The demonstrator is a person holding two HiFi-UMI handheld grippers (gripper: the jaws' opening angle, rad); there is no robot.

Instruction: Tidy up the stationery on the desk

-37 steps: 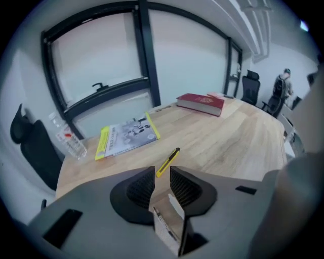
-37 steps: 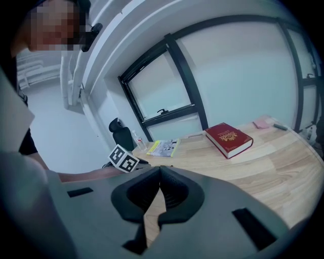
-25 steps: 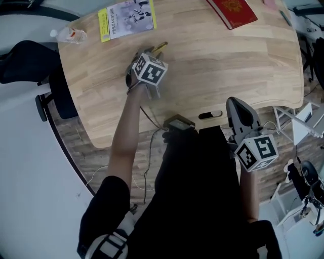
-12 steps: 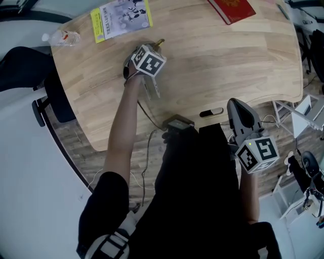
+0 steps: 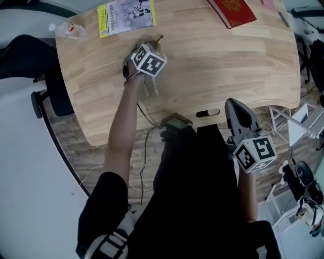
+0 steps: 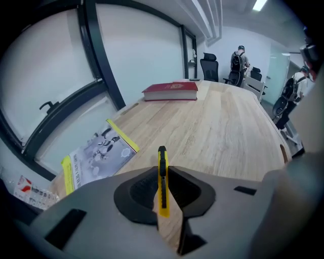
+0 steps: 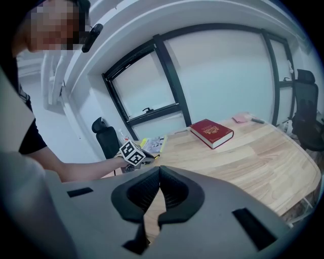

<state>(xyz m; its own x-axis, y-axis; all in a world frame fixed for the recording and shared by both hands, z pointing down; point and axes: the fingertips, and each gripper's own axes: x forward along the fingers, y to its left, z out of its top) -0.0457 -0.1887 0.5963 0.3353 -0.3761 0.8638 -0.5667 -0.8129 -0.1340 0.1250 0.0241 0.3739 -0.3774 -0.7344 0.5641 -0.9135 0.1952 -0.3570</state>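
Yellow plastic shows between the pads of our left claw (image 6: 162,169): a utility knife (image 6: 162,197) with a black nose. It stands on its edge on the pale wooden bench (image 5: 228,66) and points toward the far side. The claw's jaws have just been closing, and both pads now lie against the knife's sides, pinching it near the tips. From the head view, this happens on the far left part of the bench. A booklet with a yellow border (image 5: 126,17) lies just beyond it, and a clear plastic packet (image 5: 68,31) sits at the far left corner.

Our right claw (image 5: 235,102) hangs over the near edge of the bench on the right, well apart from the knife. Its jaws are pressed together with nothing between them. A red book (image 5: 233,11) lies flat at the far right. A small black box with a cable (image 5: 177,123) sits at the near edge, between our two arms.
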